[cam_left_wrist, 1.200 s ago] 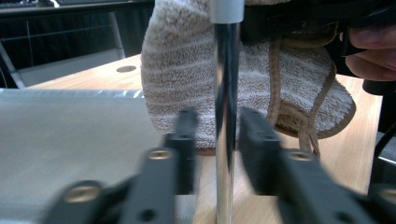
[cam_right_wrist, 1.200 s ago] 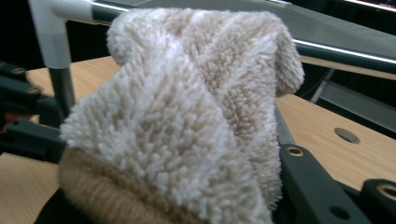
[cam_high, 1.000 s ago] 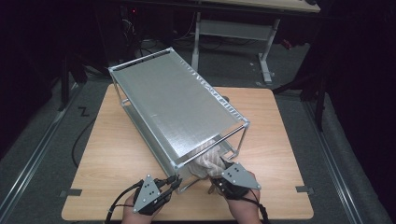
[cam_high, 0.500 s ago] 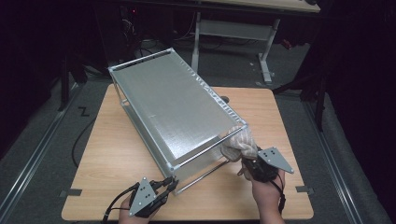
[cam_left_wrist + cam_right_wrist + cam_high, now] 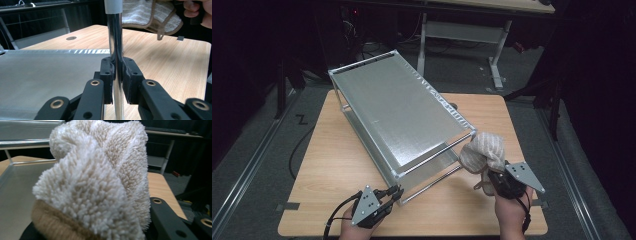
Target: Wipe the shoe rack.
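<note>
While the rack [image 5: 404, 120] is steadied by its post [image 5: 115, 50], clamped in the left claw [image 5: 117, 80], wiping is possible. A towel [image 5: 484, 150] is pinched in the right claw [image 5: 498, 181].

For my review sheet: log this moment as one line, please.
left gripper: shut on rack post | right gripper: shut on towel, beside rack's near right corner | rack: on table
</note>
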